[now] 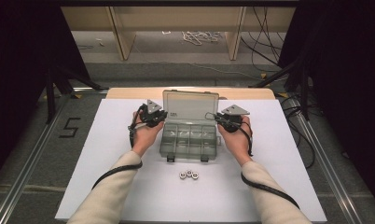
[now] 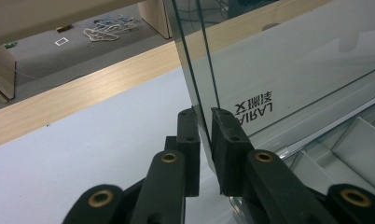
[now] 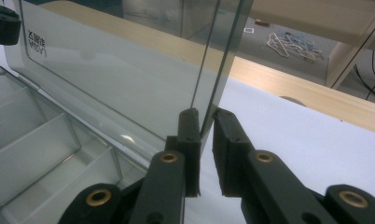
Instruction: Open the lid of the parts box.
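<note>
Now | lid (image 1: 190, 103) upright | between left tongs (image 2: 204, 114), right tongs (image 3: 205, 114)

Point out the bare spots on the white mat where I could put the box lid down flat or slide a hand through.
Bare mat lies left of the left tongs and right of the right tongs, and along the near edge in front of the nuts. It is crowded at the middle: the compartment box, its raised lid and both hands.
</note>
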`<action>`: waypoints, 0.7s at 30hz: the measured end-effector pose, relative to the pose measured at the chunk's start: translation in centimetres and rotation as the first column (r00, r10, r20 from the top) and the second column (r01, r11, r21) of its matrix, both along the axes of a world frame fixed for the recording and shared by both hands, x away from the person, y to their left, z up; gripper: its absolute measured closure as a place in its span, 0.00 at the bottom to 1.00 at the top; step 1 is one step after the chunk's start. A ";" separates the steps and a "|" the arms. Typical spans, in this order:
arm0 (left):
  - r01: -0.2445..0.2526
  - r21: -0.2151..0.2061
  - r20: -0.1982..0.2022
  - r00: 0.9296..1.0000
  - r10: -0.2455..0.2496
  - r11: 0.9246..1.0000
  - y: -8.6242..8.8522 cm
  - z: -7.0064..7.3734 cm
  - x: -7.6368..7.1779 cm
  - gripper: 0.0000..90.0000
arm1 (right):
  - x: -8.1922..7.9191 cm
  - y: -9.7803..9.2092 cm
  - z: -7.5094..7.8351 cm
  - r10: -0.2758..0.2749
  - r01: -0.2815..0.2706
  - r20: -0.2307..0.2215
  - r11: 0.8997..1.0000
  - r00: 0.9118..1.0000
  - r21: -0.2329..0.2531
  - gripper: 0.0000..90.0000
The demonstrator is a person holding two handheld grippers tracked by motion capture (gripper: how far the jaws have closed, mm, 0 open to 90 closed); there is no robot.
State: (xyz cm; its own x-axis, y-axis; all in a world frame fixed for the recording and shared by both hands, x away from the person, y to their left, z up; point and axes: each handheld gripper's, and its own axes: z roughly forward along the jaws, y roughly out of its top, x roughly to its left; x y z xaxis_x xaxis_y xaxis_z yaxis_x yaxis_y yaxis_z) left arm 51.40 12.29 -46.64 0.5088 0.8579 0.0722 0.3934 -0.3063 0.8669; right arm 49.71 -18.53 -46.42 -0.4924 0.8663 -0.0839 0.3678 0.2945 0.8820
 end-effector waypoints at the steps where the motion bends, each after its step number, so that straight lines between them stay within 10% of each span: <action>1: 0.001 -0.006 -0.003 1.000 -0.001 1.000 0.0 -0.1 0.0 0.90 | 0.0 0.0 0.0 -0.001 0.001 0.002 1.000 1.000 -0.003 0.91; 21: 0.014 0.023 -0.062 0.998 -0.012 1.000 -0.2 -1.0 0.1 0.89 | 0.2 0.0 -0.7 0.004 -0.004 -0.043 1.000 0.999 -0.018 0.90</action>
